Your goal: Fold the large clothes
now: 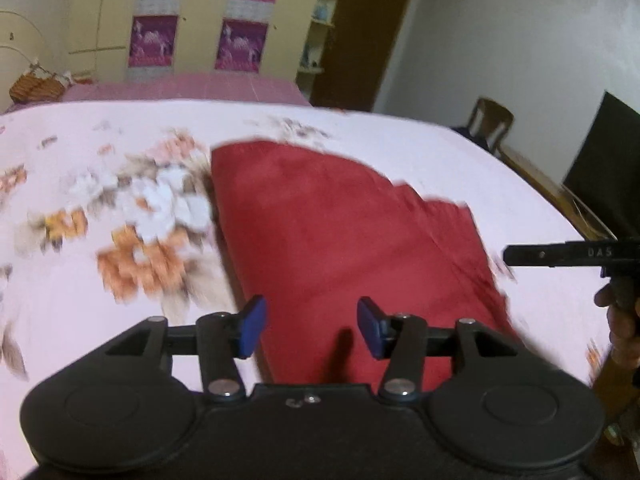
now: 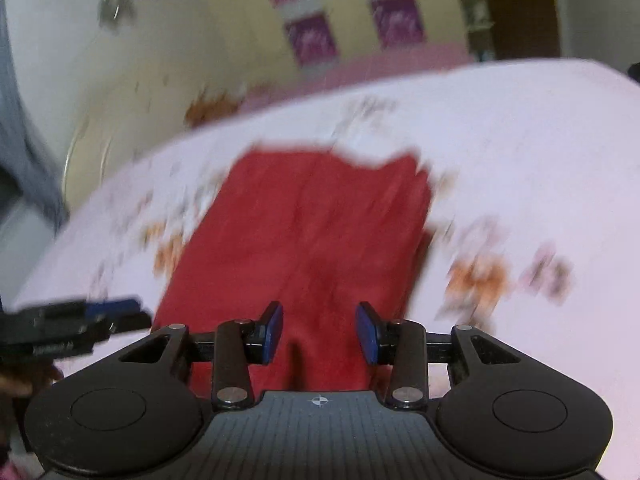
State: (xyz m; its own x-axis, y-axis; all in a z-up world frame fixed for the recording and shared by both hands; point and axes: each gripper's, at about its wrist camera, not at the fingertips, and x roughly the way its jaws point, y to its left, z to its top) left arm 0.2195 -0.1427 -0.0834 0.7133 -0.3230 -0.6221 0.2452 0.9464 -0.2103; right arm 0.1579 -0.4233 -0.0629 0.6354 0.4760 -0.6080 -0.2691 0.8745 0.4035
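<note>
The red cloth [image 1: 340, 240] lies flat on the flowery bed sheet [image 1: 100, 208], long way stretching ahead of both the left gripper [image 1: 311, 326] and the right gripper [image 2: 319, 332], whose jaws stand apart, holding nothing, just above its near edge.

The near end of the red garment [image 1: 328, 232] is hidden behind the left hand-held gripper [image 1: 311, 327], and in the right wrist view behind the right hand-held gripper [image 2: 319, 332] as well. Both views are smeared by motion; the flowers printed on the bedspread [image 1: 120, 208] beside the garment cannot be made out clearly. To the right of the left hand-held gripper, a hand [image 1: 620, 320] is cut off by the picture's edge. The shelf items [image 1: 316, 40] far ahead are too small to be told.
</note>
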